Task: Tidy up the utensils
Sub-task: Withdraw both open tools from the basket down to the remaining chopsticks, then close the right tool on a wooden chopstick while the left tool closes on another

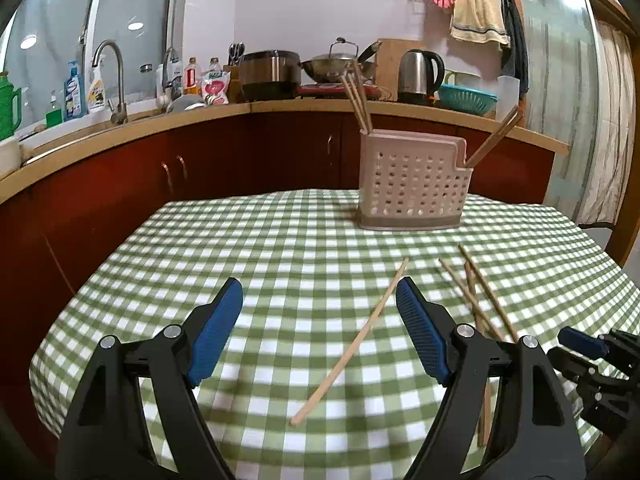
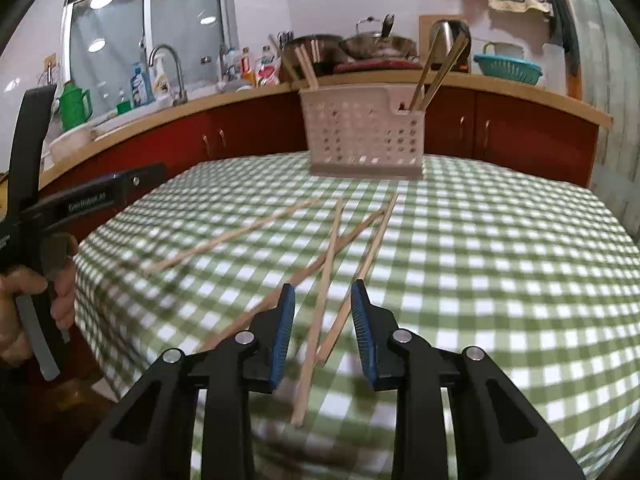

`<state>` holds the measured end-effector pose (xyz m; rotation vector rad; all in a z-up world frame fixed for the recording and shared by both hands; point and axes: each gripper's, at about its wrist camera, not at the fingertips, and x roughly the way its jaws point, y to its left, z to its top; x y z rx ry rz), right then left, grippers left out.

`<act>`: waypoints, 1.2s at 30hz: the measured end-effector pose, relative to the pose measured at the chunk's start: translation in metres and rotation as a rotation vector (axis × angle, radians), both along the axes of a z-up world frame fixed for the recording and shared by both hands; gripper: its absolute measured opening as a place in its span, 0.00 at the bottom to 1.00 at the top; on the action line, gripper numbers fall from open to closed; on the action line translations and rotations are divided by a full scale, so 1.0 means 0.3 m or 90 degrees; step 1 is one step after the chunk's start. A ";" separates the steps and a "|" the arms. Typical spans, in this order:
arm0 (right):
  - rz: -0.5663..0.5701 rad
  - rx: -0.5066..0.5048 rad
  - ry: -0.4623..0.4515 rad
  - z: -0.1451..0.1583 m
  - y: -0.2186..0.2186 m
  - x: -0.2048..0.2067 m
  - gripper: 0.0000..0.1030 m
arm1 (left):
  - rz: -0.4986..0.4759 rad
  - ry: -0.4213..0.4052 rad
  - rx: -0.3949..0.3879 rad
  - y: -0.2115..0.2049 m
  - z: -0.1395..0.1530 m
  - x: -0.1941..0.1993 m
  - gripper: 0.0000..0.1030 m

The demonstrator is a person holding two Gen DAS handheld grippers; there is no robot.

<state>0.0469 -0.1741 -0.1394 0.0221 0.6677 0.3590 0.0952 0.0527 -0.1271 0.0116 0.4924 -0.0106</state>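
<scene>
- I am holding the left claw [image 1: 320,312] spread wide over the green-checked desk [image 1: 280,248], gripping nothing; a single wooden chopstick [image 1: 352,344] is lying flat on the cloth between its blue pads, untouched, so the wide gap looks meant to straddle it.
- I am keeping the right claw [image 2: 323,320] partly open, narrower than the left, its pads not pressing on anything; two of the three crossed chopsticks [image 2: 320,292] are running between the fingers on the cloth below, probably why the gap is smaller.
- The three are crossing each other toward the desk's near edge, so taking one cleanly may disturb the others, in my judgement.
- The perforated utensil holder [image 1: 412,184] is standing upright by the far edge of the desk, well apart from both claws.
- Chopsticks [image 1: 358,100] are already leaning in its left compartment and another pair [image 2: 436,72] in its right, so the sorting looks partly done, with four loose sticks left.
- A hand [image 2: 24,308] is gripping the left tool's handle at the desk's left edge.
</scene>
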 end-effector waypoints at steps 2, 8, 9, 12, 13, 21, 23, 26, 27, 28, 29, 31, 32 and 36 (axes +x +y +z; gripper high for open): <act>0.005 -0.003 0.008 -0.018 0.007 -0.017 0.27 | 0.001 0.006 0.001 0.002 -0.015 -0.015 0.75; 0.008 -0.014 0.033 -0.061 0.013 -0.049 0.23 | 0.004 0.028 0.005 0.005 -0.062 -0.053 0.75; 0.008 -0.016 0.037 -0.066 0.013 -0.050 0.22 | 0.004 0.031 0.005 0.006 -0.068 -0.056 0.75; 0.006 -0.018 0.055 -0.082 0.010 -0.056 0.20 | 0.006 0.034 0.004 0.007 -0.074 -0.064 0.75; 0.006 -0.019 0.062 -0.088 0.009 -0.058 0.19 | 0.006 0.033 0.004 0.008 -0.073 -0.066 0.75; 0.016 -0.018 0.070 -0.091 0.015 -0.064 0.07 | 0.008 0.037 0.005 0.011 -0.076 -0.067 0.75; 0.006 -0.017 0.072 -0.089 0.003 -0.059 0.07 | 0.009 0.041 0.006 0.017 -0.085 -0.064 0.75; -0.012 -0.018 0.070 -0.087 -0.019 -0.051 0.07 | 0.012 0.048 0.006 0.023 -0.098 -0.059 0.75; -0.021 -0.018 0.069 -0.087 -0.031 -0.049 0.07 | 0.012 0.050 0.005 0.025 -0.102 -0.056 0.75; -0.027 -0.017 0.069 -0.086 -0.038 -0.045 0.07 | 0.012 0.053 0.006 0.026 -0.110 -0.053 0.75; -0.034 -0.017 0.068 -0.086 -0.049 -0.044 0.07 | 0.012 0.057 0.006 0.027 -0.116 -0.050 0.75; -0.049 -0.019 0.067 -0.088 -0.070 -0.039 0.07 | 0.013 0.064 0.009 0.031 -0.132 -0.043 0.75; -0.055 -0.019 0.066 -0.088 -0.080 -0.037 0.07 | 0.014 0.067 0.010 0.033 -0.140 -0.041 0.75; -0.079 -0.024 0.063 -0.090 -0.120 -0.030 0.07 | 0.019 0.082 0.005 0.049 -0.162 -0.025 0.74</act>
